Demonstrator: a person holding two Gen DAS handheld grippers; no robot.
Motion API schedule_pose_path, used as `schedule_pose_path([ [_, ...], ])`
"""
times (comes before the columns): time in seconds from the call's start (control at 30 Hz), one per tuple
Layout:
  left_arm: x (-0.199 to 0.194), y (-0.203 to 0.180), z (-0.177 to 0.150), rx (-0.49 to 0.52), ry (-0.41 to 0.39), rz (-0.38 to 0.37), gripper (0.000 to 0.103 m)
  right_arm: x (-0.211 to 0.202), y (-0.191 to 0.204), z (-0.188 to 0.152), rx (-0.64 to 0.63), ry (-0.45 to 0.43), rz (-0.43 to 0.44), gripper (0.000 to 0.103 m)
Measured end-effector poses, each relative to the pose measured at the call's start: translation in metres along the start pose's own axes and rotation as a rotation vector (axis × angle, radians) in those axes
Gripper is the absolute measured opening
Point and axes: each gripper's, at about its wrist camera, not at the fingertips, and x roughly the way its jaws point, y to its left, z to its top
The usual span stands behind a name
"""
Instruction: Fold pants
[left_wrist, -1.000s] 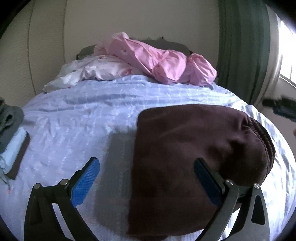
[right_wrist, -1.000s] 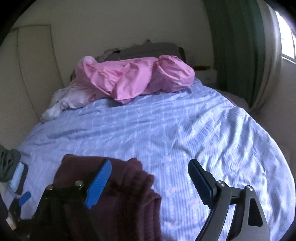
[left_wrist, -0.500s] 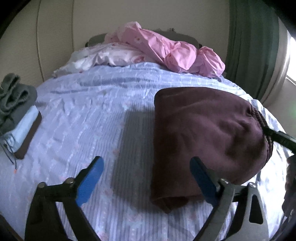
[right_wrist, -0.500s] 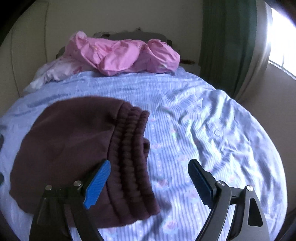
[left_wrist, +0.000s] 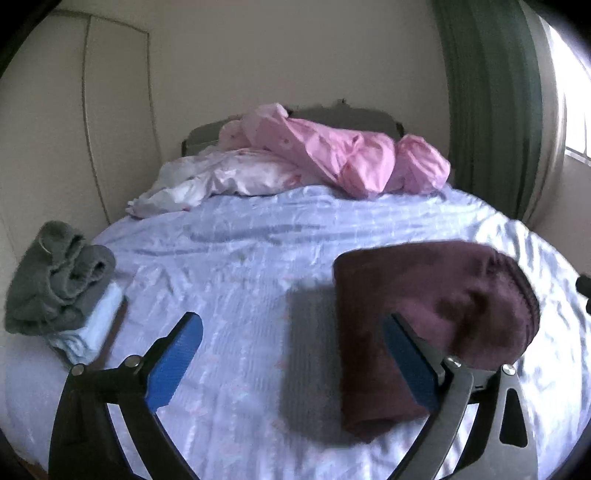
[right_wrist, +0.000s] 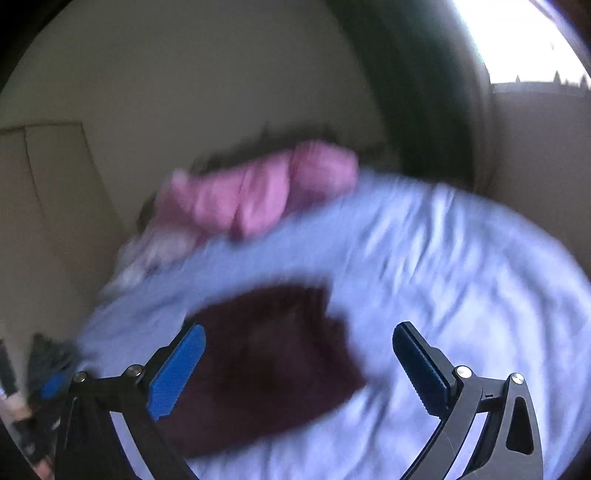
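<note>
The dark maroon pants (left_wrist: 424, 325) lie folded into a thick bundle on the lilac bed sheet (left_wrist: 229, 258), with the ribbed waistband at the bundle's right end. My left gripper (left_wrist: 291, 321) hovers above the sheet just left of the bundle. Its jaws are opening wide and nothing is between the blue pads; its right finger (left_wrist: 406, 354) overlaps the bundle in the picture. The right wrist view is blurred by motion. There my right gripper (right_wrist: 299, 328) hangs over the pants (right_wrist: 266, 369), its jaws opening wide, and the pads press on nothing.
A stack of folded clothes (left_wrist: 59, 291), grey on light blue, sits at the bed's left edge. Crumpled pink bedding (left_wrist: 332, 155) and a pale pillow (left_wrist: 229, 177) lie at the head. A green curtain (left_wrist: 491, 103) and a bright window stand on the right.
Both grippers have pulled back and up from the pants, which now lie free on the sheet. The right jaws have widened and that view has swung and blurred. The clothes stack has come fully into the left view.
</note>
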Motion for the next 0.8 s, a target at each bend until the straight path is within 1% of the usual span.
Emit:
schedule_pose_path([
  [0.1,-0.009,0.003,-0.006,0.019,-0.023,-0.002,0.1,0.008,-0.008,-0.024,0.067,0.047,0.008,0.103],
  [0.17,-0.013,0.008,-0.013,0.021,-0.022,-0.015,0.1,0.011,-0.016,-0.038,0.135,0.073,0.042,0.103],
  [0.23,-0.012,0.012,-0.02,0.015,-0.006,-0.018,0.102,0.016,-0.023,-0.053,0.196,0.106,0.046,0.103],
  [0.3,-0.008,0.015,-0.027,0.011,0.024,-0.023,0.103,0.023,-0.028,-0.067,0.234,0.13,0.042,0.103],
  [0.33,-0.006,0.017,-0.032,0.008,0.035,-0.037,0.103,0.026,-0.03,-0.076,0.264,0.134,0.051,0.103],
  [0.4,-0.003,0.018,-0.041,0.005,0.048,-0.033,0.103,0.032,-0.033,-0.091,0.315,0.145,0.064,0.103],
  [0.47,0.001,0.018,-0.046,0.004,0.055,-0.028,0.103,0.04,-0.036,-0.104,0.367,0.136,0.095,0.103],
  [0.53,0.007,0.017,-0.049,0.006,0.057,-0.034,0.103,0.051,-0.042,-0.115,0.452,0.129,0.142,0.103],
  [0.6,0.015,0.016,-0.049,0.004,0.061,-0.04,0.103,0.064,-0.044,-0.12,0.512,0.112,0.182,0.103],
  [0.73,0.038,0.016,-0.043,-0.043,0.076,-0.053,0.103,0.096,-0.045,-0.117,0.545,0.111,0.197,0.103],
  [0.8,0.048,0.012,-0.039,-0.049,0.079,-0.056,0.103,0.109,-0.047,-0.111,0.559,0.091,0.204,0.103],
])
